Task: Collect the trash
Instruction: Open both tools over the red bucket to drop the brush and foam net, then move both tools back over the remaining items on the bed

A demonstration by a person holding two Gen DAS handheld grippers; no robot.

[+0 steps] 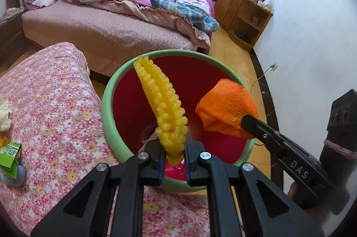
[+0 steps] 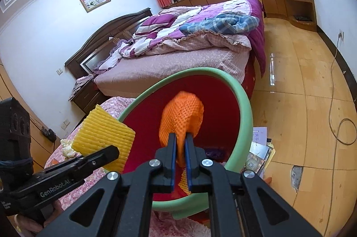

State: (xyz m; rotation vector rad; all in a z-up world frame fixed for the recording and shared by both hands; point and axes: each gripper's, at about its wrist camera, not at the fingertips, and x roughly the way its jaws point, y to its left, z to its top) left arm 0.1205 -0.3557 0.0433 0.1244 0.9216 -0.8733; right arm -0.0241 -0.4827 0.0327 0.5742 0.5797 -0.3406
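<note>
A red bin with a green rim [image 1: 107,100] [image 2: 247,112] stands beside a floral-covered seat. My left gripper [image 1: 174,154] is shut on a yellow foam fruit net [image 1: 162,107], which sticks up over the bin's mouth; in the right wrist view the same yellow foam net [image 2: 104,136] shows at the bin's left edge with the left gripper [image 2: 111,153] on it. My right gripper [image 2: 180,143] is shut on an orange foam net [image 2: 183,116], held over the bin's opening. The left wrist view shows that orange foam net [image 1: 225,107] at the bin's right side, with the right gripper [image 1: 245,121] clamped on it.
The floral pink cover [image 1: 51,107] carries a green packet [image 1: 11,154] and a whitish crumpled scrap [image 1: 4,114] at its left edge. A bed with purple bedding [image 1: 116,13] lies beyond. Papers [image 2: 258,147] lie on the wooden floor [image 2: 308,103] right of the bin, and a cable [image 2: 334,89] trails there.
</note>
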